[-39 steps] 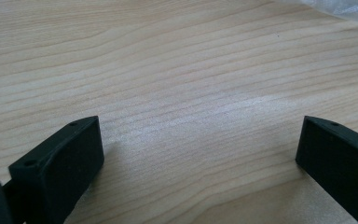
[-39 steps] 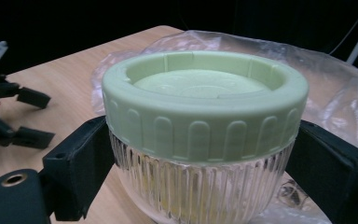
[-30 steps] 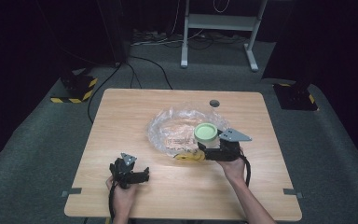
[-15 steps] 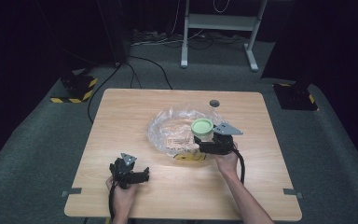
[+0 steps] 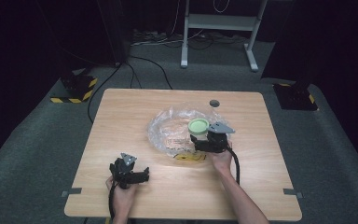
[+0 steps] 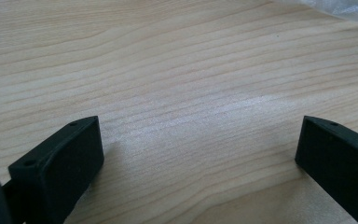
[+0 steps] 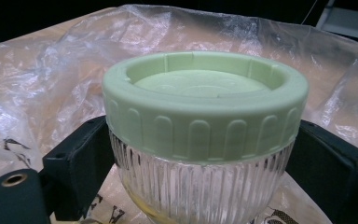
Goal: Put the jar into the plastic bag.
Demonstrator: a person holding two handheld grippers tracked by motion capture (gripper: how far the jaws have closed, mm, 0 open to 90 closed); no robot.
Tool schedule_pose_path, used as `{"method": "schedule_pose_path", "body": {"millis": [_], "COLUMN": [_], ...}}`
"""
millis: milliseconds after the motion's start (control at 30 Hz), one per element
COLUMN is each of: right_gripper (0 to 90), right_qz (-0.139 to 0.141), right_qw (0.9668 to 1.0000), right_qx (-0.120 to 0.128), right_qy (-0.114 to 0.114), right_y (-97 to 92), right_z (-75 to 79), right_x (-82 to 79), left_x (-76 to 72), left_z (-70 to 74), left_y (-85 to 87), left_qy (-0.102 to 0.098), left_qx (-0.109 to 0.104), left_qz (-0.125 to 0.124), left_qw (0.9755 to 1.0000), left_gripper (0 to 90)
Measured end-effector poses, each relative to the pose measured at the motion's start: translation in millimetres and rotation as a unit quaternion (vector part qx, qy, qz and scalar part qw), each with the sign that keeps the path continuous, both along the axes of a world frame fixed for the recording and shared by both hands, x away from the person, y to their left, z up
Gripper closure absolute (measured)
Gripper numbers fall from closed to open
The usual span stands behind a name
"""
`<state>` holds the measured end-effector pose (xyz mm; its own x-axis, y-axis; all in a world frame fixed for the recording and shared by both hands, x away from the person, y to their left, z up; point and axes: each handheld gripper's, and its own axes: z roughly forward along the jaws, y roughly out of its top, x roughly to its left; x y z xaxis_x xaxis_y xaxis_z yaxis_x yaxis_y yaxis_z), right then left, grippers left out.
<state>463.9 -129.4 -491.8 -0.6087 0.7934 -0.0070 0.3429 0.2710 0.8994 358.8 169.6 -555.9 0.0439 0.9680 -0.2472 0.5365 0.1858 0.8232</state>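
Right tool (image 5: 199,141) clenched on jar (image 7: 205,186): jaws bore on ribbed glass wall at both sides, just below green lid (image 7: 205,100). Jar upright, long axis vertical, positioned over clear plastic bag (image 5: 168,126) at counter (image 5: 121,112) centre. Lid was screwed on; yellowish trace visible at jar bottom, otherwise contents indeterminate. Bag held printed flat item, not identifiable. Left tool (image 5: 137,176) released, jaws wide, resting on bare counter near front edge, well apart from jar. Right hand (image 5: 221,158) nearer.
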Motion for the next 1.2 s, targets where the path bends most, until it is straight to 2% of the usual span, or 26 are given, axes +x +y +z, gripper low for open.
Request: {"method": "schedule_pose_path", "body": {"millis": [400, 700, 1000, 1200], "right_gripper": [11.4, 11.4, 11.4, 11.4], "right_qz": [-0.010, -0.013, -0.016, -0.017], "right_qw": [0.9999, 0.9996, 0.9990, 0.9988], "right_qx": [-0.001, -0.011, -0.022, -0.020], "right_qy": [0.011, 0.024, 0.036, 0.041], "right_y": [2.8, 4.8, 7.2, 7.0], "right_z": [-12.9, -25.0, -32.4, -33.3], "right_x": [8.4, 12.6, 15.6, 16.3], "left_x": [-0.6, -0.6, -0.7, -0.6], "left_z": [0.1, 0.1, 0.1, 0.1], "left_y": [0.3, 0.2, 0.3, 0.1], "left_qy": [0.001, -0.001, 0.000, -0.001], "left_qx": [0.002, 0.001, 0.002, 0.001], "left_qz": [-0.002, -0.002, -0.002, -0.001], "left_qw": [1.0000, 1.0000, 1.0000, 1.0000], "left_gripper": [1.6, 1.8, 1.8, 1.8]}}
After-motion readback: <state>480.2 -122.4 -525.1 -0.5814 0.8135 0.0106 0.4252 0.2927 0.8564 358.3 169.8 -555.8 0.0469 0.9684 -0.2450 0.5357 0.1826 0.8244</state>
